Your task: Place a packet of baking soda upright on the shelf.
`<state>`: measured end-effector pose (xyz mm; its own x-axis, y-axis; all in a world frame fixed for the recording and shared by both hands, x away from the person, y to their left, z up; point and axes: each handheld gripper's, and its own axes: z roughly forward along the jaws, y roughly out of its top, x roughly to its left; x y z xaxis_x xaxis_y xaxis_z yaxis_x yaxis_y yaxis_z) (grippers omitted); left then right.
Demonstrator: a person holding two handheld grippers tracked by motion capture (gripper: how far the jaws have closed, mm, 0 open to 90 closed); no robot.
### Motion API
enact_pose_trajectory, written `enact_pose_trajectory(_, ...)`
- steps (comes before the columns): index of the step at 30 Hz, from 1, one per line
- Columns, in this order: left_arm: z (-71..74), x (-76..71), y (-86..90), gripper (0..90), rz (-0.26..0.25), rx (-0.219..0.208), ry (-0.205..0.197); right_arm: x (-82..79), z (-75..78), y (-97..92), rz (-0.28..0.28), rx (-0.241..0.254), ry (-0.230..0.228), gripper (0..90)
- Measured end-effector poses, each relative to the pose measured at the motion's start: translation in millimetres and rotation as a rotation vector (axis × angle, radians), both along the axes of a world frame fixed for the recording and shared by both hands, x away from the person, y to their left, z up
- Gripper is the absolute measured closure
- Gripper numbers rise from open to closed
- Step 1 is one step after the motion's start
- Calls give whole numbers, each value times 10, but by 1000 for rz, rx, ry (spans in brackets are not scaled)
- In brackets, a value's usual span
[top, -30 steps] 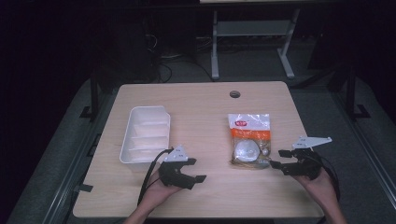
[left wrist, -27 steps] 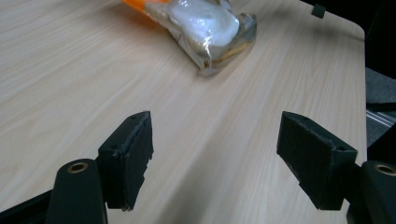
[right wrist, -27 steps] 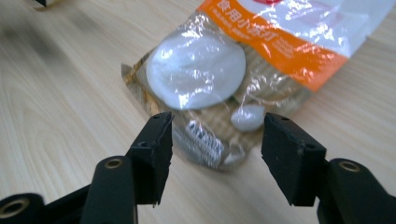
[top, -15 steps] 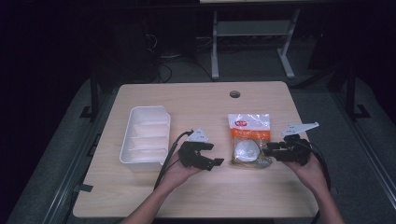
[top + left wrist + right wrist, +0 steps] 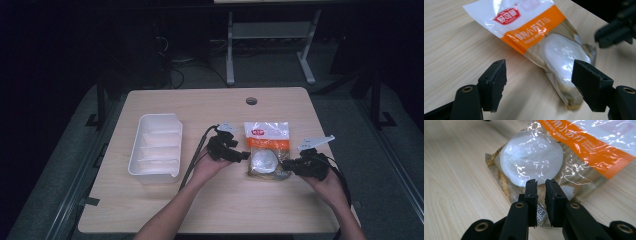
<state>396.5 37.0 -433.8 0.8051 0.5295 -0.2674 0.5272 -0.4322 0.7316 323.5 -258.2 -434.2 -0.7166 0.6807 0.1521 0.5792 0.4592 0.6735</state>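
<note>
A clear snack bag [image 5: 267,150] with a white top, an orange band and a round white piece inside lies flat on the wooden table [image 5: 225,210]. My left gripper [image 5: 245,156] is at the bag's left edge. In the left gripper view the left gripper [image 5: 544,72] stands wide open, and the bag [image 5: 549,45] lies just ahead between its jaws. My right gripper [image 5: 285,165] is at the bag's lower right end. In the right gripper view the right gripper [image 5: 541,182] is shut to a thin gap, low over the corner of the bag [image 5: 536,157]. The right gripper [image 5: 604,37] also appears beyond the bag in the left gripper view.
A white divided tray [image 5: 136,150] stands on the left part of the table, apart from both hands. A cable hole [image 5: 251,100] sits near the far edge. Dark floor and a metal frame [image 5: 270,35] lie beyond the table.
Both hands have moved forward and inward from the front edge. The left gripper has come right to the bag's left side, and the right gripper has moved left to its lower end.
</note>
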Motion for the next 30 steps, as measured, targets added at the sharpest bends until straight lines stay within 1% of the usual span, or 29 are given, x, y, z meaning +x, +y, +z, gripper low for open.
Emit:
enact_pose_trajectory(2, -17, 68, -31, 278, 12, -18, 27, 0, -36, 32, 10, -21, 10, 792)
enact_pose_trajectory(3, -29, 124, -66, 278, 24, -32, 45, -1, -43, 40, 9, -24, 15, 793)
enact_pose_trajectory(4, -35, 142, -80, 278, 27, -37, 47, 5, -60, 49, 15, -31, 15, 793)
enact_pose_trajectory(6, -43, 169, -104, 281, 30, -35, 52, 9, -84, 71, 17, -40, 25, 793)
enact_pose_trajectory(8, -66, 231, -163, 280, 34, -23, 74, 13, -101, 85, 22, -48, 30, 792)
enact_pose_trajectory(9, -80, 251, -185, 279, 40, -29, 81, 12, -116, 100, 24, -61, 30, 791)
enact_pose_trajectory(10, -98, 272, -203, 280, 45, -38, 89, 10, -117, 102, 23, -57, 25, 791)
enact_pose_trajectory(11, -114, 293, -222, 282, 48, -42, 106, 12, -119, 100, 23, -55, 27, 791)
enact_pose_trajectory(12, -138, 310, -243, 282, 53, -48, 121, 18, -127, 87, 20, -43, 34, 790)
enact_pose_trajectory(13, -155, 320, -257, 282, 54, -50, 132, 18, -127, 87, 20, -43, 34, 790)
enact_pose_trajectory(15, -218, 353, -305, 293, 62, -50, 167, 19, -134, 80, 19, -39, 36, 790)
enact_pose_trajectory(16, -218, 353, -305, 302, 62, -50, 167, 19, -134, 80, 19, -39, 36, 790)
enact_pose_trajectory(17, -240, 369, -328, 314, 62, -55, 188, 9, -137, 86, 23, -46, 24, 789)
enact_pose_trajectory(19, -248, 380, -341, 327, 65, -57, 195, 2, -139, 87, 22, -46, 22, 786)
enact_pose_trajectory(20, -252, 388, -351, 353, 67, -55, 199, -8, -150, 82, 23, -41, 13, 785)
enact_pose_trajectory(21, -254, 393, -356, 353, 66, -56, 199, -8, -150, 82, 23, -41, 13, 785)
enact_pose_trajectory(22, -257, 399, -361, 416, 66, -60, 201, -12, -150, 82, 22, -43, 11, 784)
enact_pose_trajectory(23, -260, 401, -364, 416, 66, -65, 206, -12, -150, 82, 22, -43, 11, 784)
enact_pose_trajectory(26, -285, 416, -376, 505, 62, -70, 238, -18, -151, 88, 27, -49, 6, 784)
enact_pose_trajectory(27, -295, 424, -372, 544, 59, -80, 252, -18, -151, 88, 28, -50, 5, 784)
enact_pose_trajectory(28, -303, 431, -365, 544, 59, -93, 267, -18, -151, 88, 28, -50, 5, 784)
enact_pose_trajectory(30, -313, 438, -354, 591, 53, -108, 289, -19, -150, 89, 29, -52, 3, 783)
